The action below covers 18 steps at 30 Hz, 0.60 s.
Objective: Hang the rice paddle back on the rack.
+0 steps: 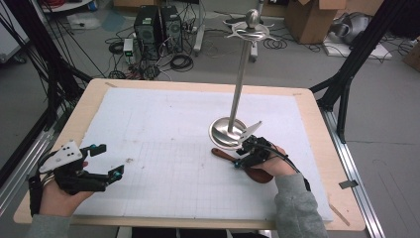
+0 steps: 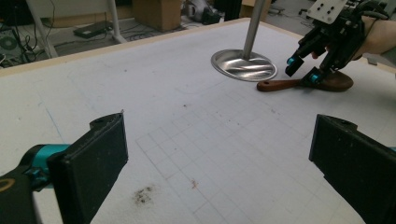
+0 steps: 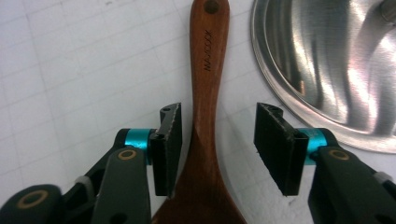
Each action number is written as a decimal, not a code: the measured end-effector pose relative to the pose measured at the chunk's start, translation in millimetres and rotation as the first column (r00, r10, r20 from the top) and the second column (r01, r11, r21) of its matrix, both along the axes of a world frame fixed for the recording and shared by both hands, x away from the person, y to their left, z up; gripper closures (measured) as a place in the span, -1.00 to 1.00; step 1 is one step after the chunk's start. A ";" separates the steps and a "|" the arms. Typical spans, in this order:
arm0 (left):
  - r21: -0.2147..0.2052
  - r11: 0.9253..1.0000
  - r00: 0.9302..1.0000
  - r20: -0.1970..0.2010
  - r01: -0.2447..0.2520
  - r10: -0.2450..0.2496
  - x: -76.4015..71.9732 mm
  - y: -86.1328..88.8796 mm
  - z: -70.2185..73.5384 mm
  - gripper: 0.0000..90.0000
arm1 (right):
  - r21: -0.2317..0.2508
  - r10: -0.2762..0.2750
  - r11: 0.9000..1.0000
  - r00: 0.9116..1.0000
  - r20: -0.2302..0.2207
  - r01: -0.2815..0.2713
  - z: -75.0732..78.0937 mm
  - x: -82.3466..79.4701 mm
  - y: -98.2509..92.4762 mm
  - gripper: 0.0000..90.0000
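Tongs on the right hand (image 3: 217,144) stand spread, one jaw at each side of a wooden spoon (image 3: 205,107) where handle widens into bowl; the left-hand pad looks to touch the wood while the other stands apart, so nothing is gripped yet. Seen along those jaws, the spoon's long axis runs straight away from the tongs, handle end farthest, bowl nearest and partly under the tool. That alignment is what a closing squeeze would depend on, in my judgement: the jaws already straddle the narrow neck crosswise. On the person's left, the other tongs (image 1: 106,161) hang wide apart over bare foam near the front edge of the counter (image 1: 317,218), holding nothing and well apart from the spoon, so the right hand (image 1: 277,166) is by far the nearer. The spoon is dark reddish-brown, smooth, with a small hole at the handle tip and faint stamped lettering I cannot read with confidence. Just beyond its handle sits the round polished base of a metal stand (image 1: 237,89), whose pole rises to hooked arms at the top.
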<state>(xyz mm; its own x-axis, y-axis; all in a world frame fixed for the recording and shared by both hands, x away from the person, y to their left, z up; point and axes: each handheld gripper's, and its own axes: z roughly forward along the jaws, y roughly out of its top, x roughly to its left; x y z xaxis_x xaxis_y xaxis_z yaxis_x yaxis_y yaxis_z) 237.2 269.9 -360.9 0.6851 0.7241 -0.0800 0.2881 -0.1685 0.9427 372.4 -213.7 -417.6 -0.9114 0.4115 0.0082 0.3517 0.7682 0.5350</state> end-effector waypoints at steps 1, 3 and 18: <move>0.001 1.000 1.000 0.002 0.001 -0.001 -0.2 -0.1 0.3 -0.89 | -0.001 -0.001 1.000 1.000 -0.001 0.001 0.4 -0.4 0.0 0.18; 0.002 1.000 1.000 0.004 0.000 0.000 -0.4 0.0 0.5 -0.89 | 0.000 0.007 1.000 1.000 -0.007 -0.007 0.4 -0.7 0.4 0.21; 0.009 1.000 1.000 -0.005 -0.007 0.007 0.5 1.4 -1.1 -0.89 | -0.050 0.004 0.999 1.000 -0.023 -0.005 -0.4 -3.3 3.6 0.35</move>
<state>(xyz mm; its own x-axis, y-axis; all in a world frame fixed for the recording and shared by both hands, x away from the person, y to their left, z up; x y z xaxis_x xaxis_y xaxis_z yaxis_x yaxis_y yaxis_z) 237.8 271.4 -362.0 0.6798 0.7294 -0.0767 0.2941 -0.1752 0.9396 369.1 -210.1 -418.0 -0.9128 0.4082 0.0082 0.3600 0.7953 0.4877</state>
